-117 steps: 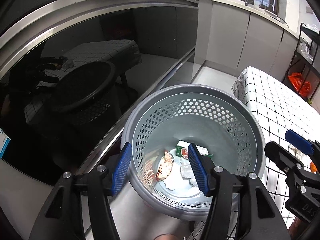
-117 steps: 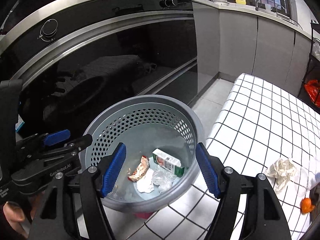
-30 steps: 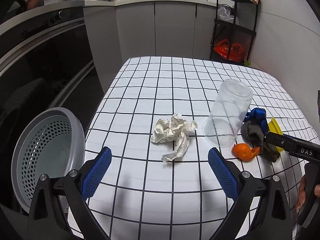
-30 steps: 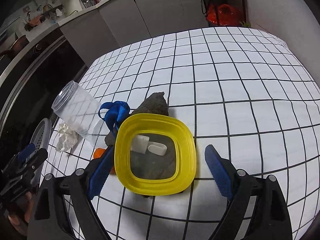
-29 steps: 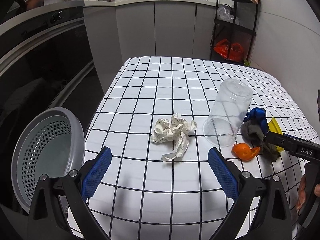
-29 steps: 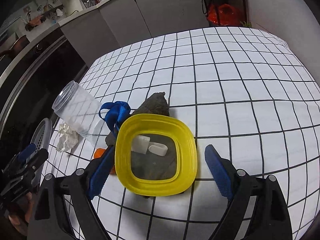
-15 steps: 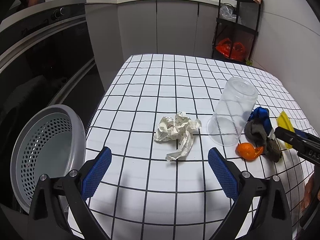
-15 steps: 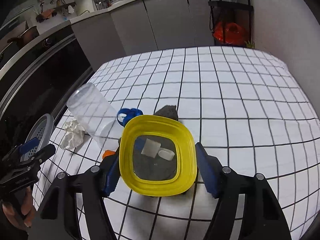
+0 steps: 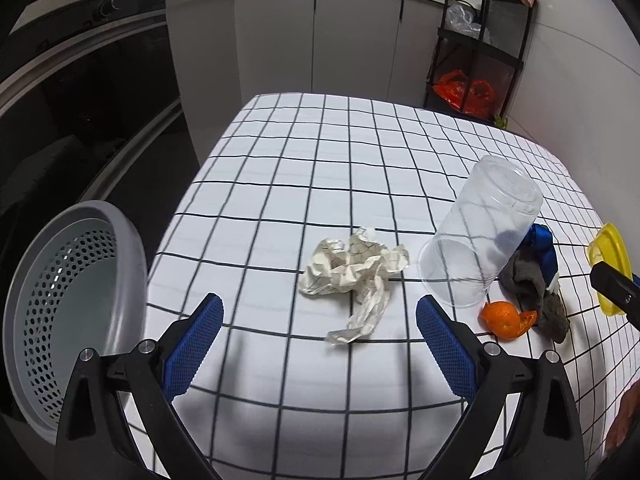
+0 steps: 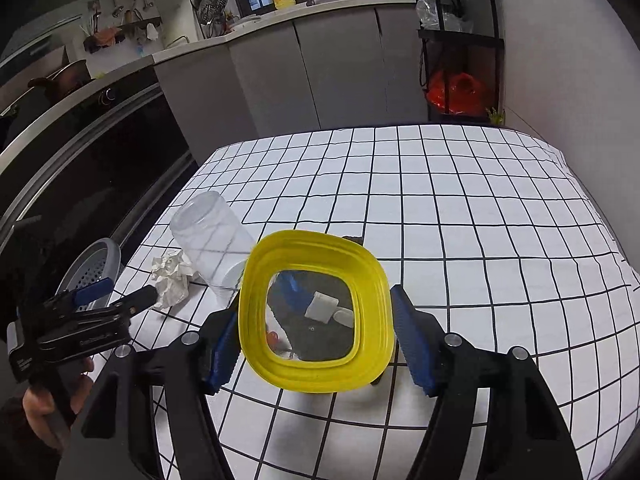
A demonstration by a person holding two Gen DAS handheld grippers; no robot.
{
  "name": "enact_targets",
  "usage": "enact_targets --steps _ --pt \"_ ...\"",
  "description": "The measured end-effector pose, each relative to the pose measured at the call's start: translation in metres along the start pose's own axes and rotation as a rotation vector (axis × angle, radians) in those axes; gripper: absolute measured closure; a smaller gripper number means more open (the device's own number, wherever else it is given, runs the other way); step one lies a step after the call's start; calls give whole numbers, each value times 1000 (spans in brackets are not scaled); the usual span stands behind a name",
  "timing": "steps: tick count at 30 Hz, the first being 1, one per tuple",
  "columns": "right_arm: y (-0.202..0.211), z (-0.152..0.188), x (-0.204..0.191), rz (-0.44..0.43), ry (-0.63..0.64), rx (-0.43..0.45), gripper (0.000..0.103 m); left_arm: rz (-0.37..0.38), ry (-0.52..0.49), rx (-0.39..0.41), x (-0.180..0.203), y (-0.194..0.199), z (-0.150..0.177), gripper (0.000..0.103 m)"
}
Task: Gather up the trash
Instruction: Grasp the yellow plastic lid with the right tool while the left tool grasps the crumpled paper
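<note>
A crumpled paper [image 9: 354,276] lies on the checked tablecloth [image 9: 320,168], just ahead of my open, empty left gripper [image 9: 318,344]. A clear plastic cup [image 9: 482,236] lies tipped over to its right, with an orange peel [image 9: 505,319], a grey cloth [image 9: 534,288] and a blue item [image 9: 544,246] beside it. My right gripper [image 10: 314,338] is shut on a yellow-rimmed lid [image 10: 314,310] and holds it tilted above the table. The lid also shows in the left wrist view [image 9: 610,256]. The grey perforated bin [image 9: 68,312] stands off the table's left edge.
A black oven front [image 9: 80,100] and grey cabinets [image 9: 312,40] stand behind the table. A black shelf rack [image 9: 476,40] with an orange bag [image 9: 464,90] stands at the back right. The far half of the tablecloth is bare.
My right gripper has closed on the yellow lid and lifted it off the cloth pile. My left gripper has moved from over the bin to the table in front of the paper.
</note>
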State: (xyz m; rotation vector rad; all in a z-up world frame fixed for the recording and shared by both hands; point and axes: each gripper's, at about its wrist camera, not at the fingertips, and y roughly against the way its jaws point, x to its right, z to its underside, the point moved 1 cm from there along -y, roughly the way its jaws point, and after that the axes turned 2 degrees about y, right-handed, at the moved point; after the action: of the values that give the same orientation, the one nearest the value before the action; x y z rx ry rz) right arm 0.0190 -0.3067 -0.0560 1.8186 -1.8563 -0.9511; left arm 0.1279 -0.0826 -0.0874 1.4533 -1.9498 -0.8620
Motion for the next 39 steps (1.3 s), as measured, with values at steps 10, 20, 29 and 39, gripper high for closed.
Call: enact_targets --steps 10,20,29,39 --pt "-1 3 3 -7 -5 -7 37 5 -33 -30 11 -25 1 33" --pt "-1 6 0 -10 8 -8 37 63 -42 -57 10 -24 5 90" --pt "12 7 -6 -24 28 21 37 41 -66 20 4 17 7 90" --pt "39 11 -34 -50 59 65 37 28 -58 109 -9 66 4 90"
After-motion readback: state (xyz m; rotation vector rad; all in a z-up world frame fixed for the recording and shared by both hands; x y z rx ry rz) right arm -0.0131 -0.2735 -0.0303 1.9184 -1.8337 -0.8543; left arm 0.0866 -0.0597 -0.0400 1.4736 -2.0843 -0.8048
